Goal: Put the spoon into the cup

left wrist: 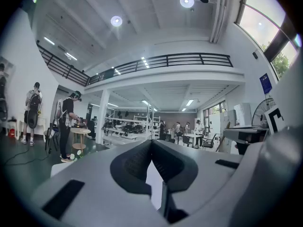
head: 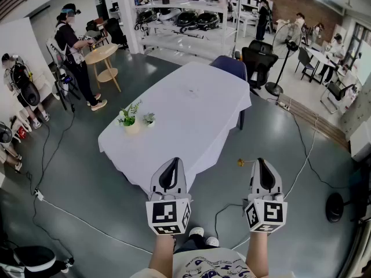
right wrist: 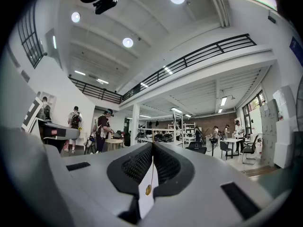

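Observation:
My right gripper (head: 262, 162) is held level in front of me, short of the white-clothed table (head: 191, 114). It is shut on a thin gold spoon (head: 241, 163), whose small end sticks out to the left of the fingertips. In the right gripper view the spoon (right wrist: 148, 189) hangs as a thin stem with a gold blob between the closed pads. My left gripper (head: 173, 162) is beside it at the same height, shut with nothing in it; its pads (left wrist: 142, 160) meet at the tip. I cannot make out a cup; a faint small thing (head: 191, 89) lies mid-table.
Two small potted plants (head: 130, 120) stand at the table's near left corner. A blue chair (head: 231, 67) sits at the far end, with a black office chair (head: 258, 59) and a fan behind it. People stand at the left by a round wooden side table (head: 103, 59). Cables cross the grey floor.

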### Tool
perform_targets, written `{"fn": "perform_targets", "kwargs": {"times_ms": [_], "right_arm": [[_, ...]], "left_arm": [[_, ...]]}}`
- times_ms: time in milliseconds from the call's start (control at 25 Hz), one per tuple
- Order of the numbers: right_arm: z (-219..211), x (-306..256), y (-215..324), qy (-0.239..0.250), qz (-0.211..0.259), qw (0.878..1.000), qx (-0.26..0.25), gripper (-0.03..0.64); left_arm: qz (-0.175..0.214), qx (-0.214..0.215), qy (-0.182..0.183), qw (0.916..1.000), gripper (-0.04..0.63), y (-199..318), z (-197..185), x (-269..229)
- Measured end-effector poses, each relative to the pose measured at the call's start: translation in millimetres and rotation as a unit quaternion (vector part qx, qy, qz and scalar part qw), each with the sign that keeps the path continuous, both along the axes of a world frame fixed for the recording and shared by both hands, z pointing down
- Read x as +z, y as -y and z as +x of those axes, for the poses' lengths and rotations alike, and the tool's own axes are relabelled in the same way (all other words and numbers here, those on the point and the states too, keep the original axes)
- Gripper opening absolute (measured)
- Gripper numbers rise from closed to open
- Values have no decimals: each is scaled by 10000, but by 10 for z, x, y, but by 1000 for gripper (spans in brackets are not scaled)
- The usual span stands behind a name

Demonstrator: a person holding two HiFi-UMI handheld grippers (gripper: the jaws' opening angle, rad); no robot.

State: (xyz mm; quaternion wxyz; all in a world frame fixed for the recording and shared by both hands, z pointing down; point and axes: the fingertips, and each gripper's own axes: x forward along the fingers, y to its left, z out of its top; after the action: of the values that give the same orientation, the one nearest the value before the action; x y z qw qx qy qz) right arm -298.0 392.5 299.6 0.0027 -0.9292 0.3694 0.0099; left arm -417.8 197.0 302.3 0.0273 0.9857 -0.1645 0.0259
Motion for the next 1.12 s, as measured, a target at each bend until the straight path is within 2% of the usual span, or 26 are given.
{"fn": "perform_targets", "kwargs": {"times_ms": [1120], "right_arm": [[170,43,501,70,93,9999,76,18]], "left_arm": [[-98,93,42,9999,12,505,203,86]]}}
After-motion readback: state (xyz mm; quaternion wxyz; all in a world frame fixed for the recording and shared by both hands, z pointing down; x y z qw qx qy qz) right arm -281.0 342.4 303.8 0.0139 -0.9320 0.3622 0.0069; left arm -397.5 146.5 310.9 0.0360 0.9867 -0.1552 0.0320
